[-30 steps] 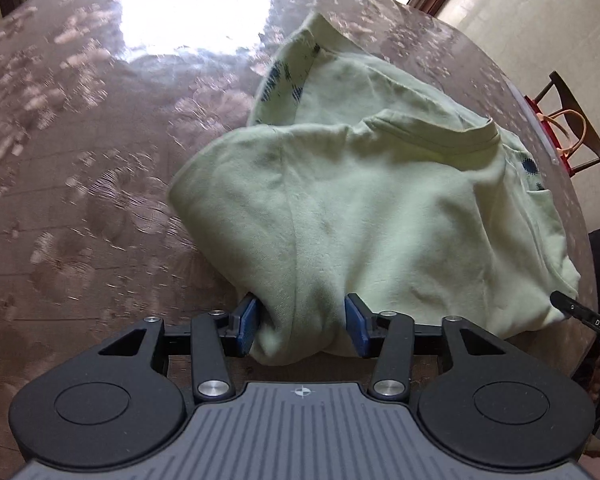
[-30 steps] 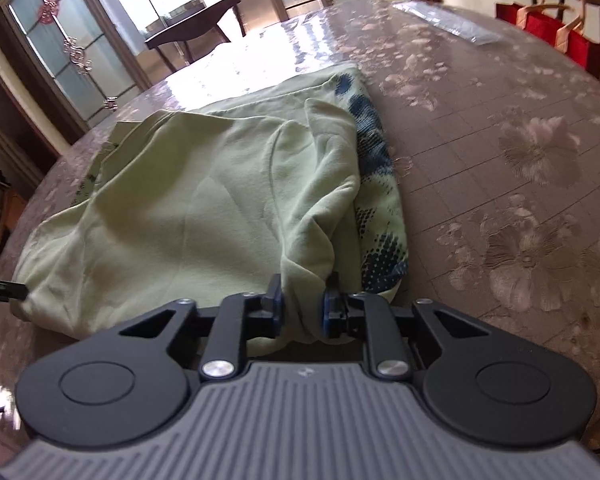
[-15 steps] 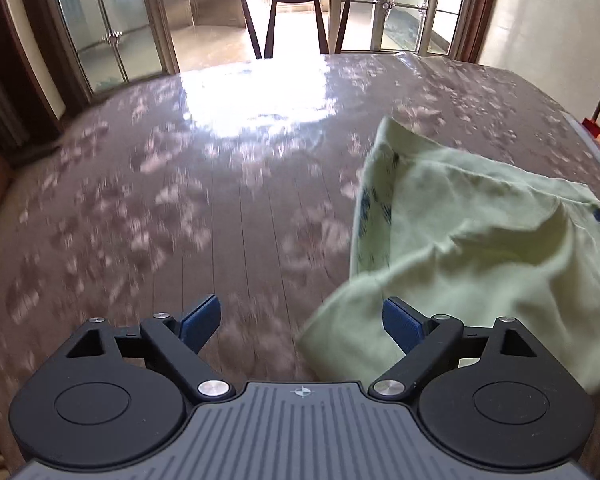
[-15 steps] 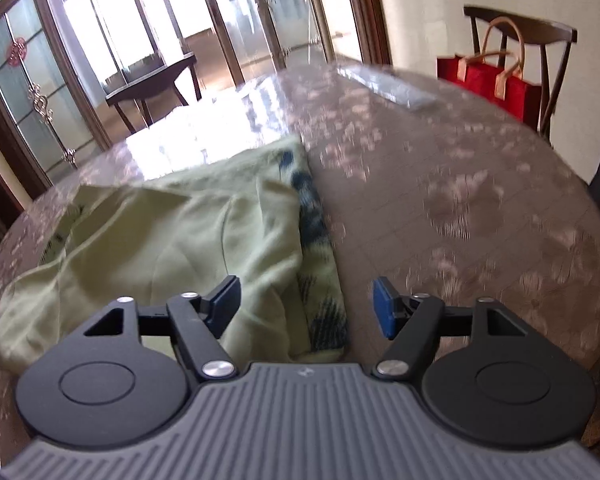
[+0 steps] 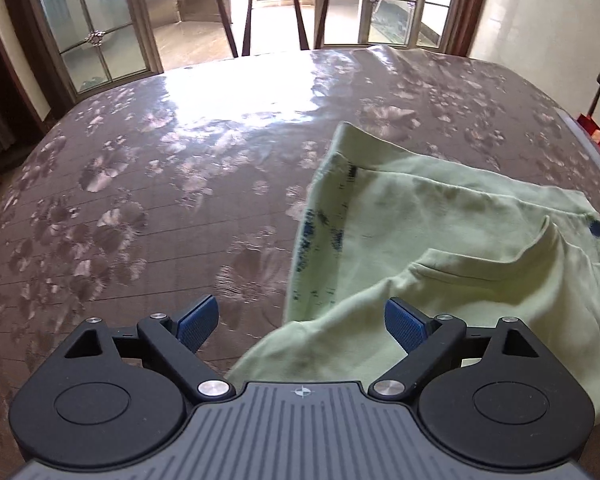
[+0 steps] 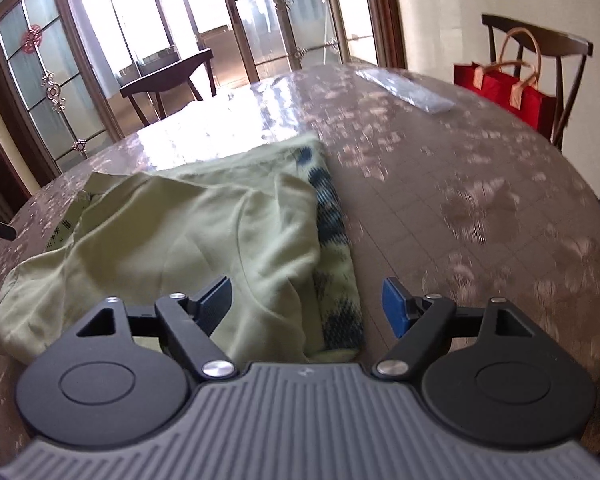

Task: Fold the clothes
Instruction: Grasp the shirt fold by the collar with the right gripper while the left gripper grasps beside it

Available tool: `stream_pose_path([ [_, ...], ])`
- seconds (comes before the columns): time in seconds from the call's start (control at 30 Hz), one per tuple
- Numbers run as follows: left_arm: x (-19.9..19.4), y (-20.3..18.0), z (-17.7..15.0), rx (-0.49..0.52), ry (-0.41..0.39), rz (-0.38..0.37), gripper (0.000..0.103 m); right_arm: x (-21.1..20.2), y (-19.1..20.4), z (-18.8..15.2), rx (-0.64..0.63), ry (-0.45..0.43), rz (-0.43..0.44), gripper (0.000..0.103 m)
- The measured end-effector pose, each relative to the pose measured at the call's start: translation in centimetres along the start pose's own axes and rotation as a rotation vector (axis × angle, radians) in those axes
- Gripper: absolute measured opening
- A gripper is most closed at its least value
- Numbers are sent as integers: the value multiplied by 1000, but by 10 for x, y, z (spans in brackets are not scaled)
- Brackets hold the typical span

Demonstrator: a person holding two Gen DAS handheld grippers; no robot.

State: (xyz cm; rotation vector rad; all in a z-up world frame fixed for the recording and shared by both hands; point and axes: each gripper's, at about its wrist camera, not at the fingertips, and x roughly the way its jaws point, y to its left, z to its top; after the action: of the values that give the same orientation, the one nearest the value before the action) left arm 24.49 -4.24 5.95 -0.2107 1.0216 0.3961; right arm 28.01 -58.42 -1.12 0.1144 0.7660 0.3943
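Note:
A light green garment [image 5: 440, 248] with dark blue print along its edges lies loosely folded on the round table [image 5: 160, 200]. My left gripper [image 5: 300, 318] hovers open over the garment's near left corner; the cloth lies slack below and no pad touches it. In the right wrist view the same garment [image 6: 180, 240] spreads to the left. My right gripper [image 6: 305, 302] hangs above its printed right edge, jaws opening, with the cloth beneath them and not pinched.
The table [image 6: 480, 220] has a glossy brown flowered cover. A clear plastic packet [image 6: 408, 88] lies at its far side. A red bag [image 6: 504, 88] sits on a chair [image 6: 540, 48] to the right. Another chair [image 5: 272, 4] stands before glass doors.
Both grippers have let go of the garment and opened wide. The left one has lifted and swung left, so more bare table shows. The right one has tilted up a little.

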Motion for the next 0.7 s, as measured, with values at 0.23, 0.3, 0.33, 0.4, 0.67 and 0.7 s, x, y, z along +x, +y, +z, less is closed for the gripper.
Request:
stream_pose_path([
  [0.23,12,-22,1,64,30,9,93,11,0,11,-5,-21,30,80],
  [0.3,17,-24,3,69,27,-1,93,20,6,25,-39,-28,56,80],
  [0.33,19,-24,5,67,27,-7,93,27,12,33,-73,-23,77,82],
  [0.4,21,-23,9,62,22,-24,93,40,25,50,-140,-11,120,89],
  [0.67,15,-24,8,84,1,-68,93,107,80,96,-532,97,403,90],
  [0.7,14,-24,6,89,4,-70,93,117,85,101,-562,120,434,90],
])
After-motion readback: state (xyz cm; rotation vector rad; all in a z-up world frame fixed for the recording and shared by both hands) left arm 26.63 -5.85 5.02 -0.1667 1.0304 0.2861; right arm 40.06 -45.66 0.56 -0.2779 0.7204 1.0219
